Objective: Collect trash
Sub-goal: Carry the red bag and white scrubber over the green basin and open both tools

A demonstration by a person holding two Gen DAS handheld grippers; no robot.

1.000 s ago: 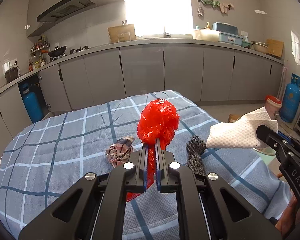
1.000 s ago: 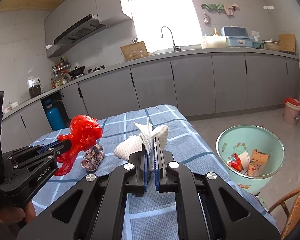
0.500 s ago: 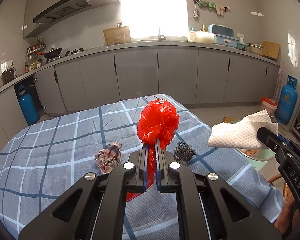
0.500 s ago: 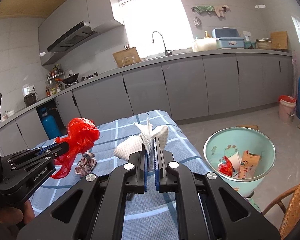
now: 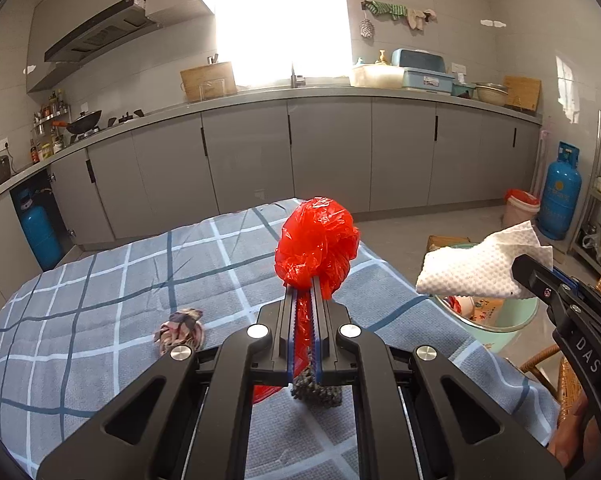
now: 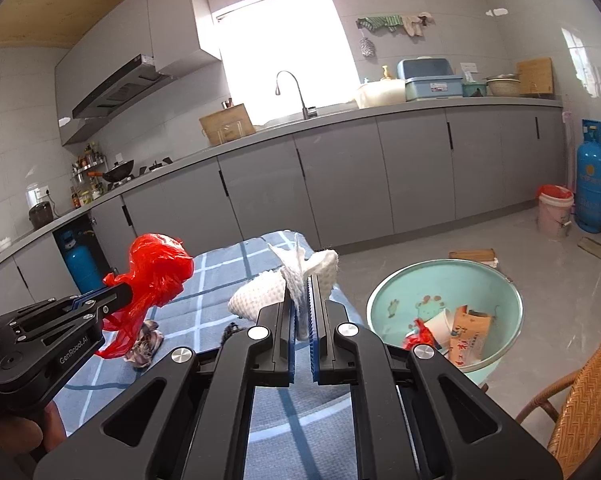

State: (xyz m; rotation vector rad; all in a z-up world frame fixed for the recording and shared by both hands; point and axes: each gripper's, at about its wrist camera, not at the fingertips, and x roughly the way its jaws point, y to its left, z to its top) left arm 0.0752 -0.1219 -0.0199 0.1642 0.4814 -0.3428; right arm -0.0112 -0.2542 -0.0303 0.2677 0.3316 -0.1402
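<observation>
Red bag point(image 5: 317, 242) light, crinkly, clamped in closed left gripper point(image 5: 303, 300); paper towel point(image 6: 284, 288) soft, pinched in closed right gripper point(image 6: 300, 300); both near table's point(image 5: 100, 280) right edge

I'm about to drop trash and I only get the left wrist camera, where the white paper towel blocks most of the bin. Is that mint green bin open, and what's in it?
Observer: Yes. The right wrist view shows the mint green round plastic bin open-topped on the floor, holding a white paper cup and a printed cardboard carton, well short of full.
Operator: How is the right gripper holding the towel?
Observer: The right gripper has its jaws shut on the white embossed paper towel, pinched near its middle, with both ends bulging past the fingers.
</observation>
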